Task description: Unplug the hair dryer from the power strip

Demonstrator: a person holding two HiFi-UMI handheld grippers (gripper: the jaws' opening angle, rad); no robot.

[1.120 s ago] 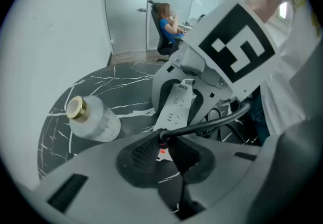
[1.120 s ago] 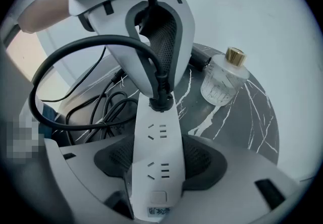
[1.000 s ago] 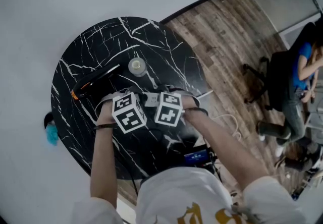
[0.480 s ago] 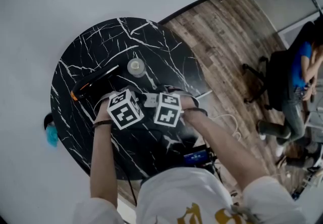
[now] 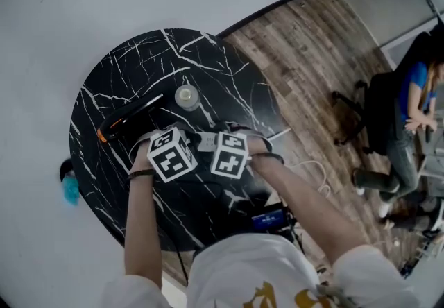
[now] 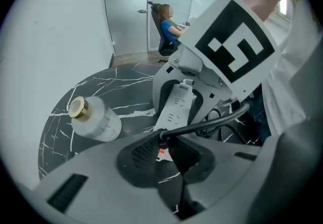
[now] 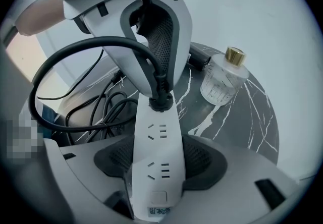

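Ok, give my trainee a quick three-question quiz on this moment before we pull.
1. True or false: the plug is already out of the power strip.
2. What does the right gripper clamp? A) the glass bottle B) the power strip C) the hair dryer
3. Fill in: the left gripper is closed on the black ____.
Key: 1 false; 2 B; 3 plug.

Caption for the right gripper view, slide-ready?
Right tool clamps the white power strip; left tool grips the black plug, not yet pulled out.
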